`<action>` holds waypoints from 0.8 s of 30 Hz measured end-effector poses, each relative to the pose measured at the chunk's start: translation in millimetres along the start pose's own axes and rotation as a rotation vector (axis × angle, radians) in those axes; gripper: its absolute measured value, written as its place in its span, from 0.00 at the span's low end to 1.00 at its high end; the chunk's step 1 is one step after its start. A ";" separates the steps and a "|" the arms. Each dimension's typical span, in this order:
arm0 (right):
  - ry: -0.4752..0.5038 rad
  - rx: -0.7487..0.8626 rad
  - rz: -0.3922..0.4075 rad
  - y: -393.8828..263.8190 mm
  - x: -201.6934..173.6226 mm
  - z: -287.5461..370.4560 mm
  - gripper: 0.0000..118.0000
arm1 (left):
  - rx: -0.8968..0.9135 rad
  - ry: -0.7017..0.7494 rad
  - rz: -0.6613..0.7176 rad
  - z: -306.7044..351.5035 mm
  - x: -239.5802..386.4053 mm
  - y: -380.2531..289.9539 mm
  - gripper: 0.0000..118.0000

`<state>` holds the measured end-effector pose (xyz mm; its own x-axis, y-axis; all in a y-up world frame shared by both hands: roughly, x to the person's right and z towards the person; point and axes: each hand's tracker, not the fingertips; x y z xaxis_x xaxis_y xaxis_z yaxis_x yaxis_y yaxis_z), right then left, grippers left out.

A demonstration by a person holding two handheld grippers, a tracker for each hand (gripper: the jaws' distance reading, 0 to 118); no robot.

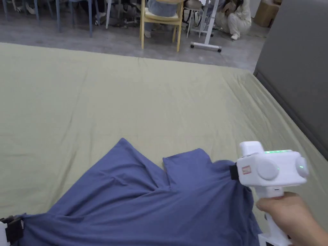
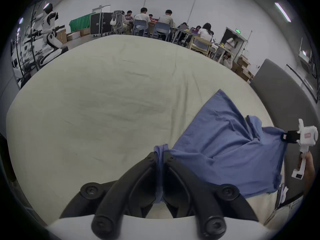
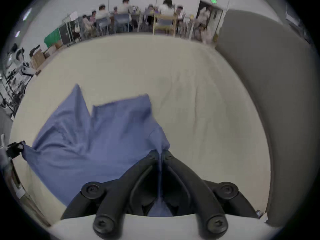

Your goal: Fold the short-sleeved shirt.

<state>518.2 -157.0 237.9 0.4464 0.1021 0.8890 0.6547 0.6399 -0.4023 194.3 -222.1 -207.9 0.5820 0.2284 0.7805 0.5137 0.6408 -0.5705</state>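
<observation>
Shirt: A blue short-sleeved shirt (image 1: 144, 198) lay stretched between the two tongs on a pale green bed sheet (image 1: 153, 96), its far parts running away from them in two points.

Left tongs: The left tongs (image 2: 160, 154) were clenched on a bunched edge of the shirt, with cloth running down between the two black jaws; in the head view they (image 1: 14, 229) sat at the garment's left corner.

Right tongs: The right tongs (image 3: 161, 152) were likewise clamped on a thin pinch of blue fabric; the head view showed the white unit (image 1: 235, 173) at the shirt's right corner, held from below by a hand (image 1: 288, 214).

Lie of the cloth: Between the tongs the fabric pulled into ridges and creases, and a notch split the far edge into a pointed flap and a squarer one. Which end of the shirt was held could not be told.

Done so far: Both corners appeared secured and the shirt drawn out wide, judging from the tension in the cloth.

Left to do: No clean fold was visible; the garment looked rumpled rather than flat, so smoothing and all the folds seemed to remain.

Beyond the tongs: Past the bed's far edge stood a yellow wooden chair (image 1: 161, 19) and seated people (image 2: 143, 18).
</observation>
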 end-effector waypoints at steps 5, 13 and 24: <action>-0.026 0.203 0.030 26.1 22.1 107.2 0.04 | 0.119 -0.058 0.055 37.5 2.7 30.2 0.03; -0.147 0.502 0.071 98.8 43.7 241.2 0.04 | 0.295 -0.151 -0.005 111.2 51.8 170.4 0.03; -0.228 0.621 0.035 240.2 59.1 308.7 0.04 | 0.461 -0.094 -0.141 194.4 115.8 386.9 0.03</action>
<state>513.6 237.9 261.4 0.2758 0.2460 0.9292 0.1382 0.9465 -0.2916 337.9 194.7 -288.6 0.4566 0.1674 0.8738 0.2389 0.9230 -0.3017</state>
